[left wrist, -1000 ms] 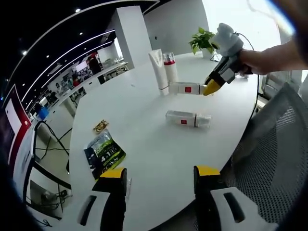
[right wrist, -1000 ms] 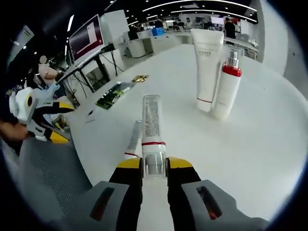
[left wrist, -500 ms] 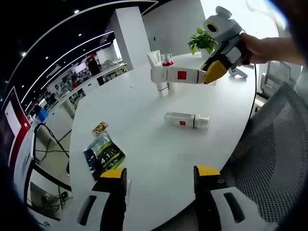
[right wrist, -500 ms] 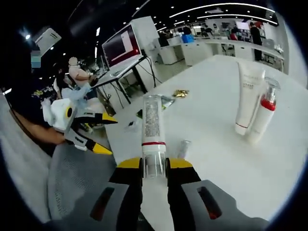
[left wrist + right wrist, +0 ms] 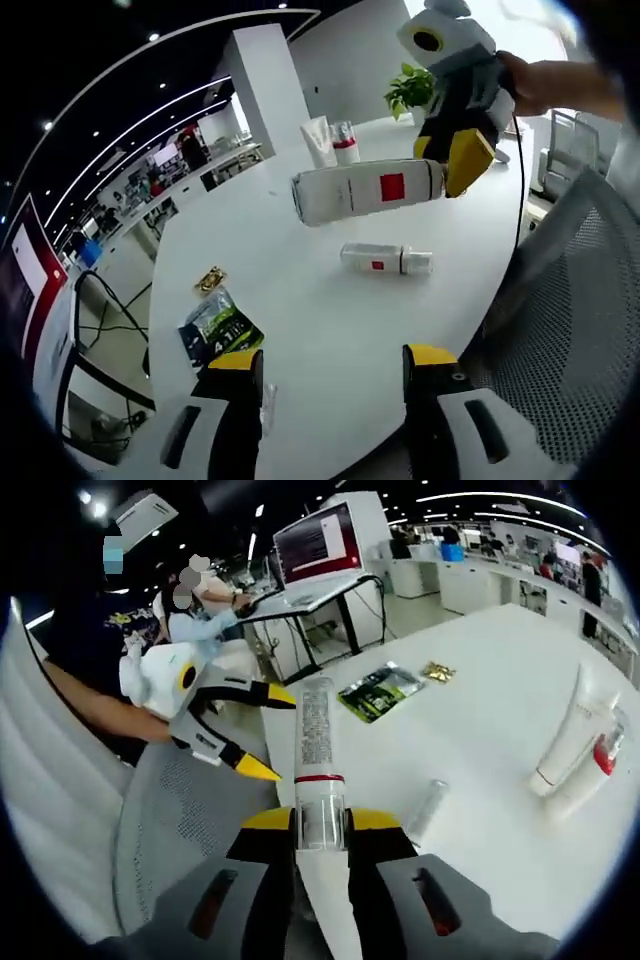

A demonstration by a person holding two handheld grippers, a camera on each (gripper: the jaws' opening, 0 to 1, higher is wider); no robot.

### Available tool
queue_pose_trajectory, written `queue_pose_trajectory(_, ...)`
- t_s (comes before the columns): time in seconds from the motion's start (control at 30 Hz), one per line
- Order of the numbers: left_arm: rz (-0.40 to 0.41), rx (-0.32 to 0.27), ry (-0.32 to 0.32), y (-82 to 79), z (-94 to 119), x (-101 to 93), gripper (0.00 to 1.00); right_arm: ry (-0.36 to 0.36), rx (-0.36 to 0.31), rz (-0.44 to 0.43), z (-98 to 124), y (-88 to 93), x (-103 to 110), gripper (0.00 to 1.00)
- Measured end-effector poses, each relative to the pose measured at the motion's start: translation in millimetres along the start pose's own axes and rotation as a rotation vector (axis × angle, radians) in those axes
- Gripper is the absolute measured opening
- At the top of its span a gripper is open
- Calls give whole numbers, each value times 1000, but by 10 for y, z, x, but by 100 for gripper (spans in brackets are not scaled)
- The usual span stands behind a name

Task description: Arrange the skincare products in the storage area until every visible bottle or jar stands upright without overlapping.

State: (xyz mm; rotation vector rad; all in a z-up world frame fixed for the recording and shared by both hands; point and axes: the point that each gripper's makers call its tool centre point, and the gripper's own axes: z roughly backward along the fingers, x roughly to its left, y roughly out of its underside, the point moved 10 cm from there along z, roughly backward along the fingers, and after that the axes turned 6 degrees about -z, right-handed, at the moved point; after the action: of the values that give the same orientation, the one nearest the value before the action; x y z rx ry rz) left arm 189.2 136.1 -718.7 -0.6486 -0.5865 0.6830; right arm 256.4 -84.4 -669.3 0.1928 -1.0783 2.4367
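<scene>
Right gripper (image 5: 320,825) clamped on the clear-capped end of a white cylindrical bottle with a red square label (image 5: 365,190); in the right gripper view the same bottle runs straight out along the jaws, red band just past the yellow tips. In the left gripper view it hangs in the air above the white round table (image 5: 300,300), long axis roughly level with the tabletop, cap end in the jaws and base end free. Judgement: standing it up calls for rolling the wrist until the base faces down, then lowering onto bare table. Left gripper (image 5: 330,360) has jaws spread wide with nothing between them, low at the near table edge; also seen in the right gripper view, gaping, out over a grey mesh chair (image 5: 190,820). A second clear bottle with a small red label (image 5: 385,261) lies flat on the table between the two grippers, nearer the empty left one, long axis running across that gripper's line of sight. A white squeeze tube standing on its cap (image 5: 572,730) and a red-collared pump bottle (image 5: 598,765) stand upright, close beside each other, at the far side. Well apart from them lie a dark green foil packet (image 5: 215,325) and a small gold wrapper (image 5: 209,281). Table surface smooth, glossy. Room: open office, desks, a monitor, potted plant (image 5: 412,90), seated people.
</scene>
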Motion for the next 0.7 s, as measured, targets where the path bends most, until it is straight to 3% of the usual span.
queue_pose_trajectory(0.17, -78, -26, 15, -39, 8, -61, 58, 25, 148, 149, -136, 50, 107, 16)
queue_pose_trajectory(0.27, -144, -10, 22, -53, -8, -103, 58, 59, 243, 242, -259, 82, 135, 16)
queue_pose_trajectory(0.37, -199, -13, 40, -68, -16, -146, 57, 67, 285, 320, -354, 51, 186, 16)
queue_pose_trajectory(0.5, -306, 4, 83, -78, -34, -228, 49, 74, 313, 408, -428, -39, 268, 16)
queue_pose_trajectory(0.7, -352, -6, 140, -99, -45, -311, 45, 57, 351, 534, -512, -120, 332, 16)
